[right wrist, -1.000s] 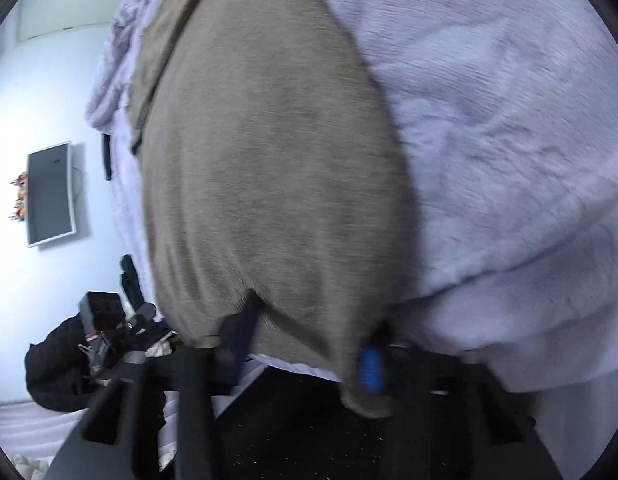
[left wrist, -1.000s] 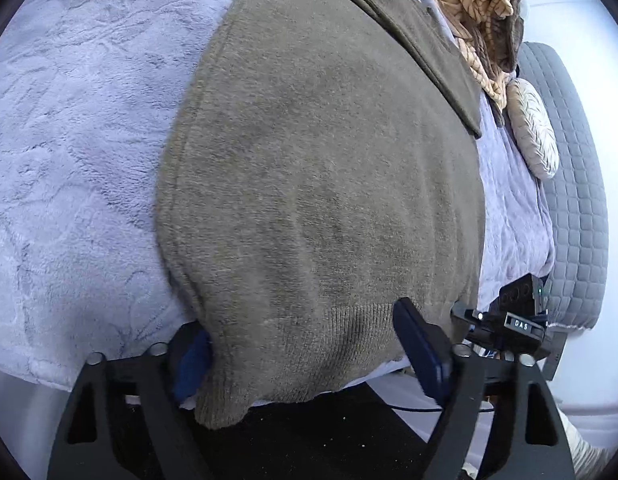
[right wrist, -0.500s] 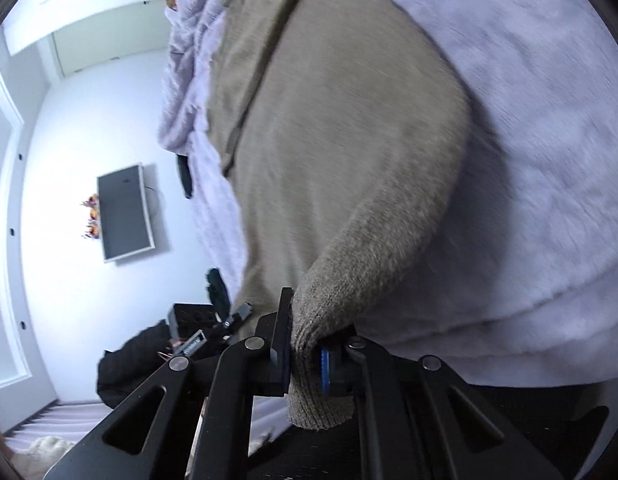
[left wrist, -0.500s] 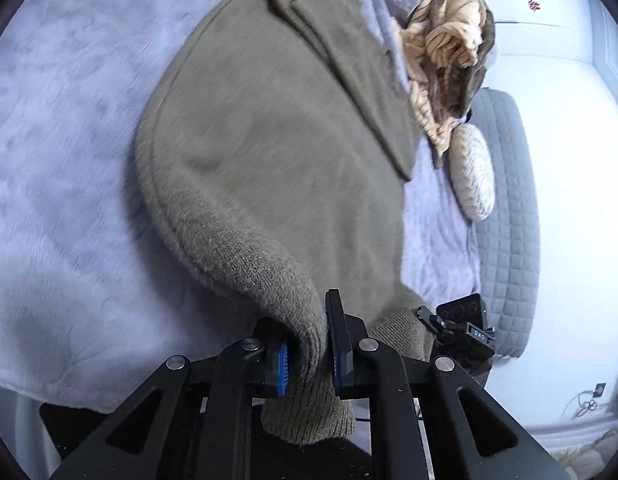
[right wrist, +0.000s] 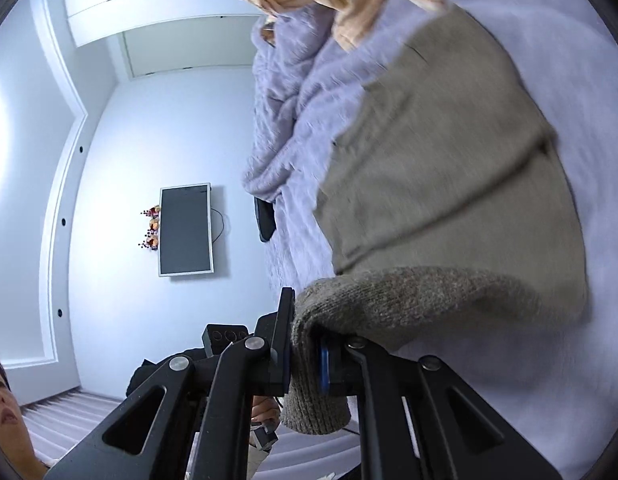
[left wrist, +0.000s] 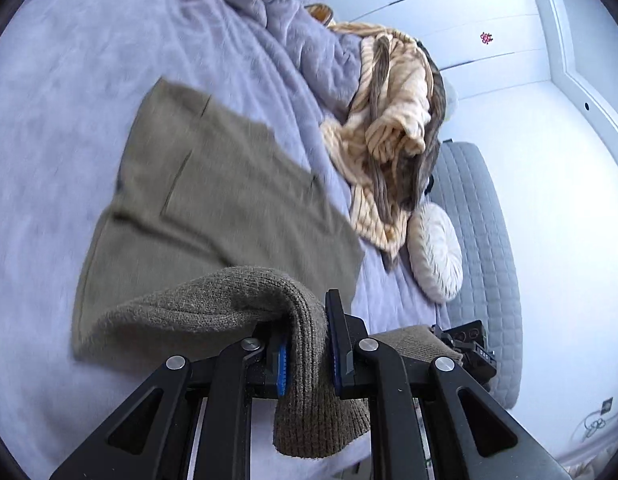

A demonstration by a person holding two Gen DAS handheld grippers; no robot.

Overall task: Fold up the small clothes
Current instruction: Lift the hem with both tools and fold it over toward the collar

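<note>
Olive knit sweater, soft and floppy, is sagging on the bed; we are pinching its ribbed hem corners, left claw and right claw both clamped.

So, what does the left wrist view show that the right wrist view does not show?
Only the left wrist view shows the round white cushion and the grey quilted headboard. Only the right wrist view shows the wall screen and part of a person. Both show the olive knitted garment on the lilac blanket, the striped beige blanket, and a gripper shut on the garment's ribbed hem: left gripper, right gripper.
</note>
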